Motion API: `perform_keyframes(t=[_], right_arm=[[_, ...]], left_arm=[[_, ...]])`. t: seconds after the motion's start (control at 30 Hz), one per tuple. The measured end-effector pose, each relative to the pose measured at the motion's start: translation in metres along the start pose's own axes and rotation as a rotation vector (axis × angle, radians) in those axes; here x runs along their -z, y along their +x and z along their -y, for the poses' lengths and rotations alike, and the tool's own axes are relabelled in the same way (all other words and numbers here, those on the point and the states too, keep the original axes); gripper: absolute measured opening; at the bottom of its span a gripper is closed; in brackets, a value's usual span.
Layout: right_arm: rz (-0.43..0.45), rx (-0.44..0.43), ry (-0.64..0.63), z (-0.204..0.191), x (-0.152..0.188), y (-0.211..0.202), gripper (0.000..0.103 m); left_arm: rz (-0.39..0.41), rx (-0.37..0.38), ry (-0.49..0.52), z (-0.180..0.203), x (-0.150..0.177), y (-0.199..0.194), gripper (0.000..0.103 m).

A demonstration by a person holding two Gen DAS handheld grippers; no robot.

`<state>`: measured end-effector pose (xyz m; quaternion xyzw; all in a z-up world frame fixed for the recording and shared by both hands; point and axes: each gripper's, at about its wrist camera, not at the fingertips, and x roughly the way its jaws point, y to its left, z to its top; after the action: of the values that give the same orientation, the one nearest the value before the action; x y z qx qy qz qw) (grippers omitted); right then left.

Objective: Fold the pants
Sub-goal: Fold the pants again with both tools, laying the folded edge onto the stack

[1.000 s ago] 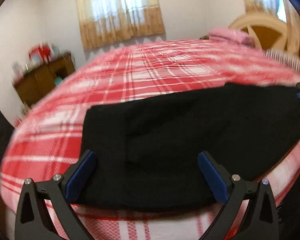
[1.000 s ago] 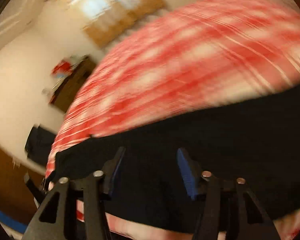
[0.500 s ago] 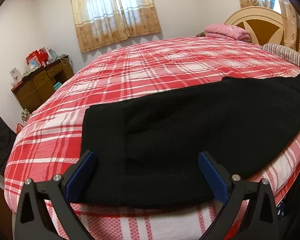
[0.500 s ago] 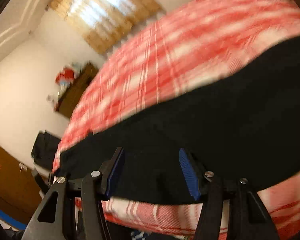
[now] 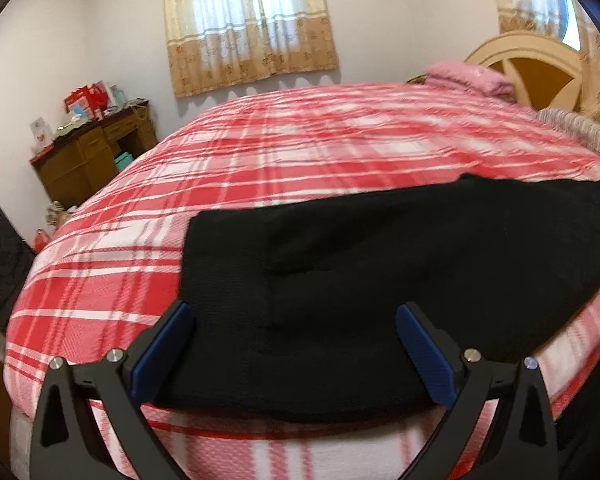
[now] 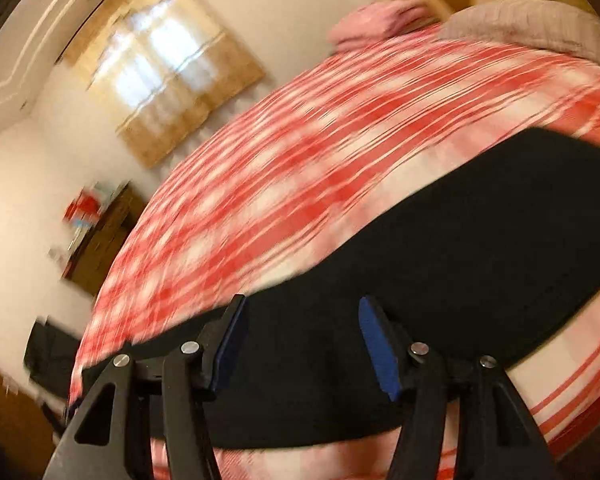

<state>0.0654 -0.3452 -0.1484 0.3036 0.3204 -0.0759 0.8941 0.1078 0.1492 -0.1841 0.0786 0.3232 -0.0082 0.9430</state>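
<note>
The black pants [image 5: 380, 264] lie flat on the near edge of the plaid bed [image 5: 300, 152]. Both the left gripper [image 5: 292, 344] and right gripper [image 6: 300, 340] are spread, holding nothing. A shallow pinch might catch only one layer, so the fold goes crooked.

A bed [image 5: 300, 152] covered by a red-and-white plaid spread [image 5: 112, 280] carries everything. Black pants [image 5: 380, 264] lie flat across its near edge, stretching toward the right. At the far end, by the headboard, a folded pink blanket [image 5: 468, 76] rests, with a striped pillow [image 5: 580, 132] just beside it.
</note>
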Motion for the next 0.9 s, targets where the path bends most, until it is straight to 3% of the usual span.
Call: perform_keyframes(t=[0.03, 0.1, 0.17, 0.3, 0.5, 0.63, 0.7, 0.77, 0.83, 0.9], right_arm=[[-0.012, 0.032, 0.036, 0.010, -0.003, 0.002, 0.060], [-0.006, 0.016, 0.023, 0.014, -0.001, 0.000, 0.060], [0.001, 0.025, -0.030, 0.004, 0.008, -0.002, 0.061], [0.037, -0.031, -0.011, 0.003, 0.018, -0.001, 0.061], [0.051, -0.050, 0.009, 0.006, 0.019, -0.005, 0.061], [0.157, -0.054, 0.081, 0.023, 0.012, -0.032, 0.061], [0.233, -0.013, 0.135, 0.042, 0.003, -0.057, 0.061], [0.281, 0.095, 0.187, 0.073, -0.011, -0.084, 0.061], [0.305, 0.182, 0.221, 0.099, -0.017, -0.104, 0.061], [0.265, 0.259, 0.218, 0.119, -0.022, -0.112, 0.060]], left_arm=[[-0.007, -0.019, 0.024, 0.001, 0.001, 0.003, 0.103], [0.001, -0.029, 0.032, 0.000, 0.002, 0.004, 0.103], [-0.002, -0.037, 0.006, -0.005, 0.002, 0.004, 0.103], [-0.027, 0.003, -0.115, -0.028, 0.005, 0.007, 0.103], [-0.010, 0.004, -0.069, -0.027, 0.008, 0.011, 0.103], [-0.005, 0.022, -0.071, -0.031, 0.008, 0.010, 0.103], [0.000, 0.024, -0.069, -0.031, 0.008, 0.009, 0.103], [0.007, 0.022, -0.074, -0.031, 0.008, 0.010, 0.103], [0.007, 0.018, -0.076, -0.031, 0.009, 0.010, 0.103], [0.007, 0.019, -0.078, -0.031, 0.008, 0.009, 0.103]])
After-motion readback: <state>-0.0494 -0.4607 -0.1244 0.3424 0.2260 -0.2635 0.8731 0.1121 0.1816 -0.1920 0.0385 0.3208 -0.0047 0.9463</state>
